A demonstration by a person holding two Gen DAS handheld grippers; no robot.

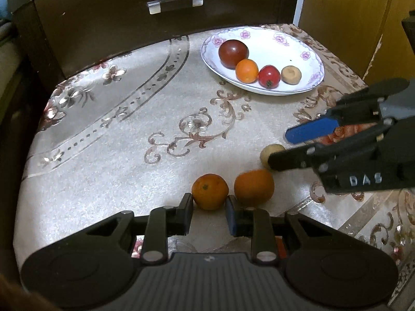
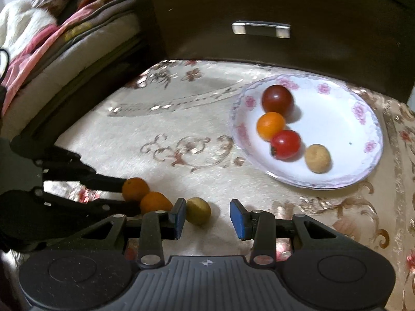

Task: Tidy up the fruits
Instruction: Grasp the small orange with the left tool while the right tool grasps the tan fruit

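Observation:
A white flowered plate (image 1: 293, 44) (image 2: 337, 108) holds a dark red tomato (image 1: 233, 53), a small orange fruit (image 1: 247, 70), a red tomato (image 1: 269, 76) and a tan fruit (image 1: 291, 75). On the cloth lie two oranges (image 1: 210, 191) (image 1: 254, 188) and a small yellow-brown fruit (image 1: 271, 153) (image 2: 198, 210). My left gripper (image 1: 209, 203) is open, its fingers on either side of the left orange (image 2: 135, 188). My right gripper (image 2: 208, 211) (image 1: 280, 147) is open, with the yellow-brown fruit just inside its left finger.
A dark wooden cabinet with a clear drawer handle (image 1: 175, 4) (image 2: 260, 29) stands behind the table. The patterned cloth (image 1: 116, 129) covers the tabletop. Bedding (image 2: 39, 39) lies off to the left. A yellow wooden panel (image 1: 345, 13) stands at the right.

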